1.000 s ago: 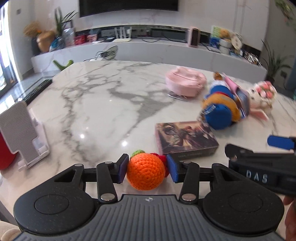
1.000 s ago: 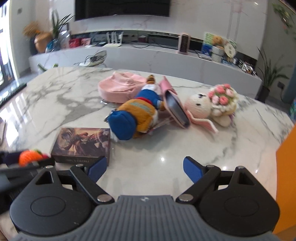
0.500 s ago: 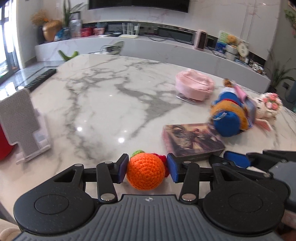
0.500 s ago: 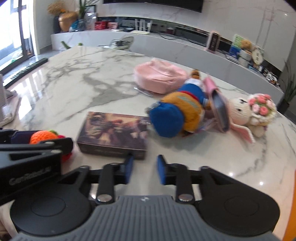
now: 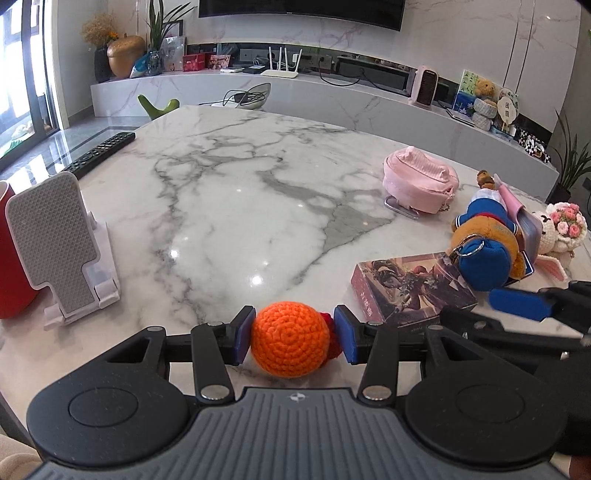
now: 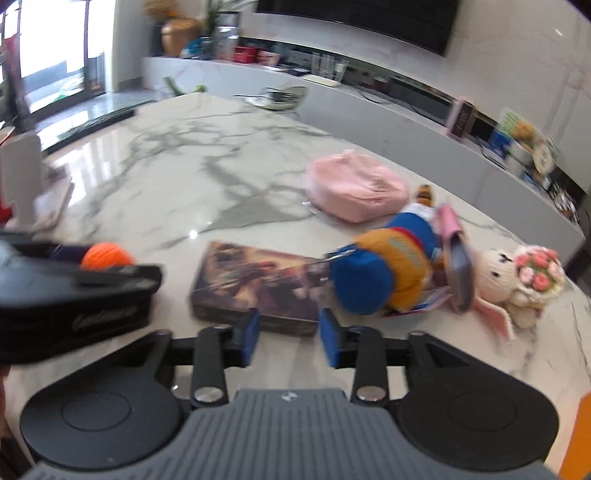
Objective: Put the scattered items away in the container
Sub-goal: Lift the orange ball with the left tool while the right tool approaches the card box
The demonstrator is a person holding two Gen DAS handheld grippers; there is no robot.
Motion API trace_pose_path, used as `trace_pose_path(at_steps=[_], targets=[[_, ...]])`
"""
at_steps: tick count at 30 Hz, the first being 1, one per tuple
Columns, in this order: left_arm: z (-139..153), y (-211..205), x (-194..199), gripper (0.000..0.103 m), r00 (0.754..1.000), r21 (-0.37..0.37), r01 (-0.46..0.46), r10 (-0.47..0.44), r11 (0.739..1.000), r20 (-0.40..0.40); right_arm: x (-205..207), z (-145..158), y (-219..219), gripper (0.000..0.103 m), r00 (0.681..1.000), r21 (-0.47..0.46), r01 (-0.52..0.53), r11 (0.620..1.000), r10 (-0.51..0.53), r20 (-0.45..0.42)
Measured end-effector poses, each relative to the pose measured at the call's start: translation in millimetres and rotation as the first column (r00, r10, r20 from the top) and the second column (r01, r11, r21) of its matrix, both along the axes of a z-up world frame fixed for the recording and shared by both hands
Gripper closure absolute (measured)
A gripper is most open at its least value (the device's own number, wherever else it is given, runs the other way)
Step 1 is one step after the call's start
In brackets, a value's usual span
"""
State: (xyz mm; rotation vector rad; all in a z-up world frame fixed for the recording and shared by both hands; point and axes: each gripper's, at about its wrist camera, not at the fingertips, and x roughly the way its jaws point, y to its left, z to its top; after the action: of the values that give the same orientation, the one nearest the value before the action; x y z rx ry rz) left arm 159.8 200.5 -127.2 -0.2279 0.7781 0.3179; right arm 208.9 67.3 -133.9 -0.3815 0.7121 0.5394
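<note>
White marble table (image 5: 236, 192) with grey veining, glossy, reflecting ceiling lights. Behind it, a long low white marble console (image 5: 332, 96) runs along a pale marble-clad wall (image 5: 461, 40) bearing a dark wall-mounted television screen (image 5: 301, 13). Left: floor-to-ceiling glass doors (image 5: 22, 74) admitting daylight onto a polished grey floor (image 5: 85, 129). A gold rounded vase (image 5: 125, 55) stands on the console.
</note>
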Motion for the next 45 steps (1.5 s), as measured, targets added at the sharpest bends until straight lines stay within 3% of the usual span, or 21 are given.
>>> trace_pose_path(at_steps=[4,11,22,28,33,41,45], targets=[[-0.2,4.5,0.6,0.049,1.000,-0.018,-0.012,0.012,1.000,0.004,12.2,4.9,3.8,0.054,0.999,0.033,0.048,0.998,-0.048,0.005],[-1.1,15.4,0.8,0.049,0.999,-0.011,-0.037,0.037,0.999,0.006,26.1,6.6,35.9,0.059,1.000,0.048,0.016,0.999,-0.017,0.024],[-8.1,26.6,4.3,0.049,0.998,-0.012,-0.060,0.060,0.998,-0.028,42.8,-13.3,69.0,0.061,0.999,0.051,-0.033,0.998,0.034,-0.017],[-8.9,10.4,9.9,0.049,0.998,0.038,0.020,-0.018,0.999,-0.055,38.6,-13.5,43.4,0.060,0.999,0.051,0.008,0.999,-0.005,-0.048],[-10.2,-8.3,12.2,0.042,0.992,0.069,0.105,-0.100,0.992,-0.075,33.6,-12.1,16.0,0.060,0.996,0.045,0.055,0.998,-0.051,-0.075],[-9.1,-28.5,9.3,0.041,0.973,0.018,0.224,-0.223,0.974,-0.064,11.1,-13.9,-18.4,0.060,0.988,-0.056,0.131,0.990,-0.134,-0.069],[-2.3,-32.4,3.6,0.038,0.970,0.009,0.242,-0.242,0.970,-0.021,3.4,-4.4,-37.9,0.060,0.980,-0.050,0.184,0.982,-0.187,-0.065]])
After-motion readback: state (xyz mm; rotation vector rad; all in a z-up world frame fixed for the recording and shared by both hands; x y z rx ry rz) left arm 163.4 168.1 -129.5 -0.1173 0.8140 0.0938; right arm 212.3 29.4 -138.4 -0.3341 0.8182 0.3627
